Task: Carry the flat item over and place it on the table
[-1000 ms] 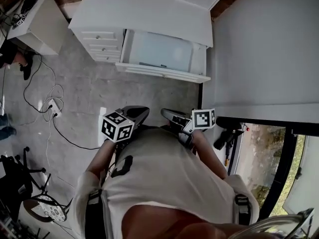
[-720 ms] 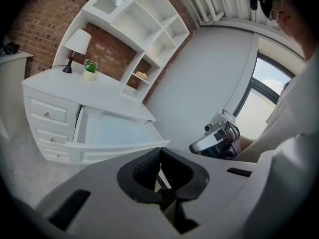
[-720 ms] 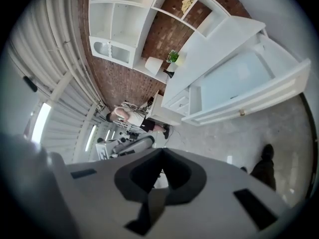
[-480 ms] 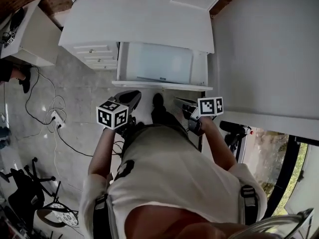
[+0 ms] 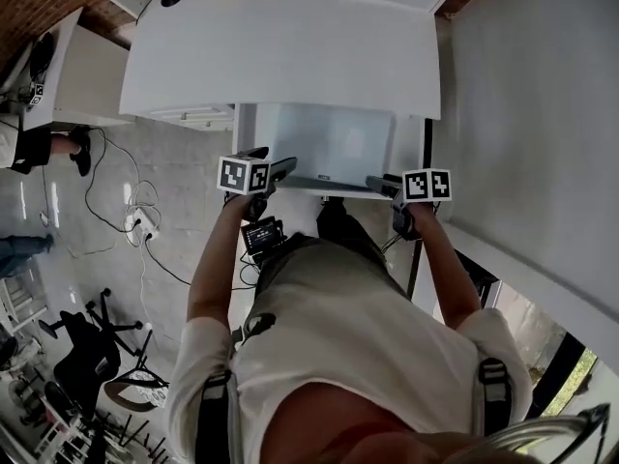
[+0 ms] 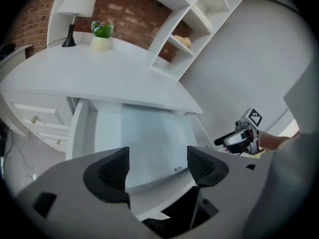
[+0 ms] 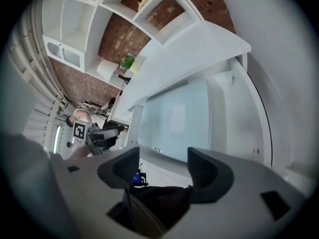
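The flat item is a pale, glassy panel [image 5: 324,143] lying in the pulled-out drawer [image 5: 411,148] under the white desk [image 5: 280,56]. My left gripper [image 5: 283,167] hovers at the drawer's front left edge; its jaws have just been opening and stand open. In the left gripper view the panel [image 6: 149,138] shows beyond the gripper [image 6: 157,163], with nothing pressed by the pads. My right gripper [image 5: 375,184] is at the drawer's front right, jaws also just opened. In the right gripper view the panel [image 7: 174,116] lies ahead of the empty gripper [image 7: 162,166].
A lamp [image 6: 75,6] and a potted plant [image 6: 102,34] stand at the desk's back. Side drawers [image 6: 35,123] are left of the open drawer. Cables and a power strip [image 5: 135,222] lie on the floor at left, with a chair [image 5: 92,356] behind. Shelves [image 6: 189,34] rise at the right.
The person has stepped up to the desk. Both grippers have travelled forward and down from in front of the body to the drawer's front edge.
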`<state>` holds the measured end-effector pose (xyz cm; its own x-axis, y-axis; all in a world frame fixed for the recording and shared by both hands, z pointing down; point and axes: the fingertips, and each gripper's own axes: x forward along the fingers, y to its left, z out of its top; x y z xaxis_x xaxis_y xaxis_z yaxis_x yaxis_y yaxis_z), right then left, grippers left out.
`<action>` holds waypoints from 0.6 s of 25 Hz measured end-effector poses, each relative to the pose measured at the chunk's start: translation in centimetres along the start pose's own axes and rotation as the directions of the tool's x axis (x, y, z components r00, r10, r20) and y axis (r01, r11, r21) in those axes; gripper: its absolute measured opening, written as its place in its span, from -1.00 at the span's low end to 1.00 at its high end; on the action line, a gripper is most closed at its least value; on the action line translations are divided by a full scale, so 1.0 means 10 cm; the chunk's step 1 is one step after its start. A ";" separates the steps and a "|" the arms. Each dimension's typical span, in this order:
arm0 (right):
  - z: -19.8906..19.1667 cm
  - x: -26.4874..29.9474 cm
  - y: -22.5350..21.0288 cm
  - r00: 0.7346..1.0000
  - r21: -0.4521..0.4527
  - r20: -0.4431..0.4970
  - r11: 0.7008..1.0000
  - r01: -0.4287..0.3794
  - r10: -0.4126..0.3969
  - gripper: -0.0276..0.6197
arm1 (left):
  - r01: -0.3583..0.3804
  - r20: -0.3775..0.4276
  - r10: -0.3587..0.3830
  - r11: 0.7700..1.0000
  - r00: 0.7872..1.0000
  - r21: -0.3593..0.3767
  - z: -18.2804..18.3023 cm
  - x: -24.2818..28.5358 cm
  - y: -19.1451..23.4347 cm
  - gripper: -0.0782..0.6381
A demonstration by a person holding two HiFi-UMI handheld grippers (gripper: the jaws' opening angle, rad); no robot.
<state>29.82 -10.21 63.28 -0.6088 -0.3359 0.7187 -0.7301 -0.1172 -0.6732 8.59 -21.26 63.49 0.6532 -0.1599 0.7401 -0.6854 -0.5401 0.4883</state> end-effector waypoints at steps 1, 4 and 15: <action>0.06 0.06 -0.09 1.000 -0.002 -0.007 1.000 0.002 -0.002 0.07 | -0.020 -0.040 0.020 1.000 0.999 -0.014 -0.02 0.14 0.12 0.19; 0.20 0.25 -0.33 0.999 -0.012 -0.029 1.000 0.018 -0.018 0.15 | -0.081 -0.134 0.071 0.994 0.988 -0.069 -0.12 0.49 0.46 0.21; 0.04 0.73 -1.04 0.979 0.121 -0.193 0.989 0.088 -0.064 0.23 | -0.117 -0.244 0.077 0.982 0.967 -0.152 -0.38 0.95 0.79 0.21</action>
<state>33.08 -11.81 75.42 -0.6095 -0.1409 0.7801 -0.7379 -0.2587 -0.6233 8.23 -23.89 76.14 0.5001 0.0048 0.8659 -0.7978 -0.3863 0.4629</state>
